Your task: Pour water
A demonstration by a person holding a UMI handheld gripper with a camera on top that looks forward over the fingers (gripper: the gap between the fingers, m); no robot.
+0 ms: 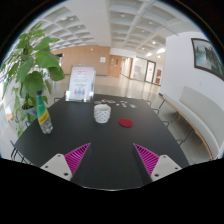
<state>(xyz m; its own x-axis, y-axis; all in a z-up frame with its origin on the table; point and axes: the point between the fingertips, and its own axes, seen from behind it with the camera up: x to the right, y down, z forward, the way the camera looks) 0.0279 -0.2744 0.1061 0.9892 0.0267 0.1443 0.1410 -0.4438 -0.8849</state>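
A plastic water bottle (43,117) with a green label and cap stands at the left side of the dark round table (100,145), near a plant. A white cup (102,114) stands near the table's middle, beyond my fingers. A small red lid-like disc (125,123) lies just right of the cup. My gripper (112,158) is open and empty, its two magenta pads (77,155) spread wide over the near part of the table, well short of the cup and bottle.
A green leafy plant (28,65) stands behind the bottle at the left. A standing sign board (80,84) is beyond the table. Chairs (170,108) sit at the table's right side. A hallway opens behind.
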